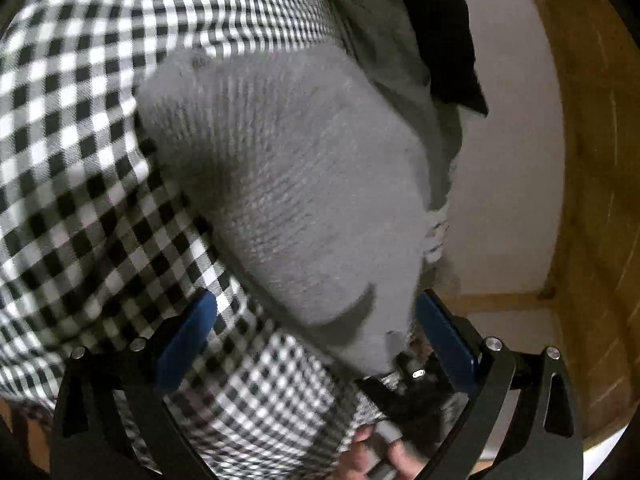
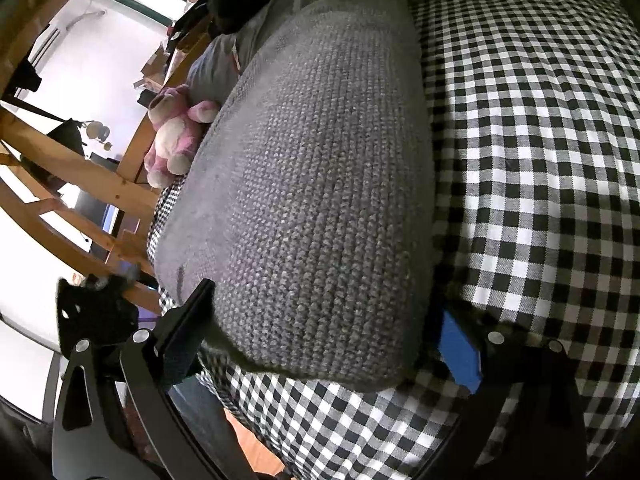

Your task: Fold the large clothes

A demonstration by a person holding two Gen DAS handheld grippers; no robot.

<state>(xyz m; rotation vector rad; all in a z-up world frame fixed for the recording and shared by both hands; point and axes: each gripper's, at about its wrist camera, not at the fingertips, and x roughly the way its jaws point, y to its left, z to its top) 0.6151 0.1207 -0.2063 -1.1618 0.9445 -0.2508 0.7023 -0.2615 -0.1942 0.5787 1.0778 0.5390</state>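
A grey knitted sweater (image 1: 296, 184) lies folded on a black-and-white checked bedspread (image 1: 72, 152). My left gripper (image 1: 316, 336) is open, its blue-padded fingers (image 1: 184, 340) spread either side of the sweater's near corner. In the right wrist view the sweater (image 2: 320, 184) fills the middle, on the checked bedspread (image 2: 540, 160). My right gripper (image 2: 324, 340) is open, its fingers (image 2: 460, 356) straddling the sweater's near edge. The other gripper and a hand (image 1: 376, 452) show low in the left wrist view.
A dark green and black garment (image 1: 412, 32) lies beyond the sweater. A wooden bed frame (image 1: 592, 160) runs along the right. A pink plush toy (image 2: 172, 132) sits by the sweater's far edge, with wooden rails (image 2: 80, 184) beyond it.
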